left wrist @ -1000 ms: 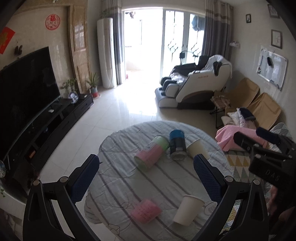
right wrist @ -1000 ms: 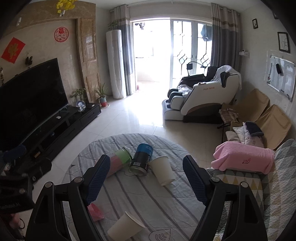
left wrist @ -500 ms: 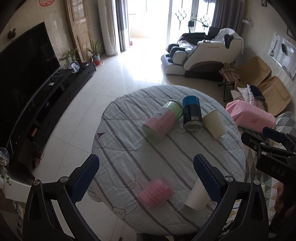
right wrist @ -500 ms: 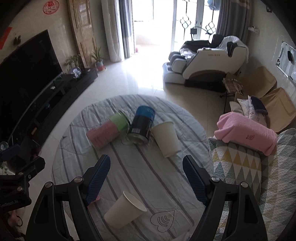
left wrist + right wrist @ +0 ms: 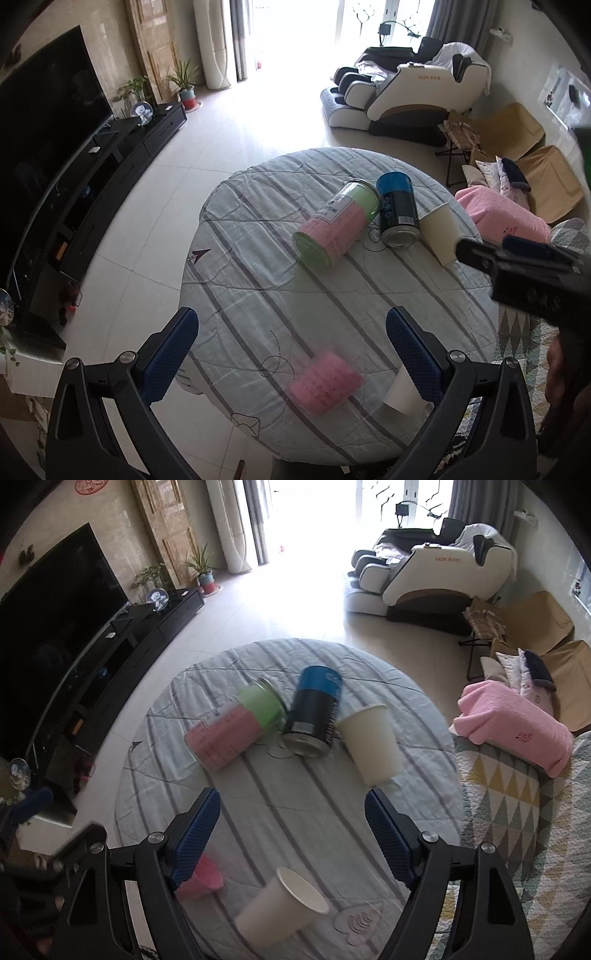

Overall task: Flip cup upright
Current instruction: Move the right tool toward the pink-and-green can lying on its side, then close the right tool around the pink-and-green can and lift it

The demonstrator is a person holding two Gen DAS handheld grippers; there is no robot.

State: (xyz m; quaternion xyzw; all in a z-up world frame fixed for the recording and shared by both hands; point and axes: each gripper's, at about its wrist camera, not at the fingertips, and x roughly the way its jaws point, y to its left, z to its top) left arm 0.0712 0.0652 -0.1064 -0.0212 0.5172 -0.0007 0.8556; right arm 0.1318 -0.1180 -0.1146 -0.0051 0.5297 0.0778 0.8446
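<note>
While both grippers hang above the round table [image 5: 424, 716], nothing is held. Left gripper [image 5: 291, 349]: fingers spread wide, empty. Right gripper [image 5: 291, 830]: fingers spread wide, empty.

Writing: little is legible. Pink-and-green can [image 5: 338, 227] carries a white label patch with small print, too small to read. Blue can [image 5: 399, 212] has pale markings down its side, unreadable. Massage chair [image 5: 417, 94] bears orange lettering on its side, too small to make out. Pink blanket [image 5: 517, 731] has a small dark-pink mark, unreadable.

Task thing: near cup [image 5: 282, 908], white paper, lies on its side at the near edge of the table, mouth to the right and a little up. It lies between the right gripper's fingers as seen in the right view, below them, not touched. In the left view only part of it shows behind the right-hand finger.

Far cup [image 5: 369, 742], also white, lies on its side just right of the blue can, mouth toward the far side. Pink cup [image 5: 325, 384] lies near the near-left edge, blurred.

Since the earlier frames: both cameras have tipped down and moved in; the table fills more of each view, walls and ceiling gone. Cans and cups keep their places. Right gripper now crosses the right of the left view, higher and larger.
</note>
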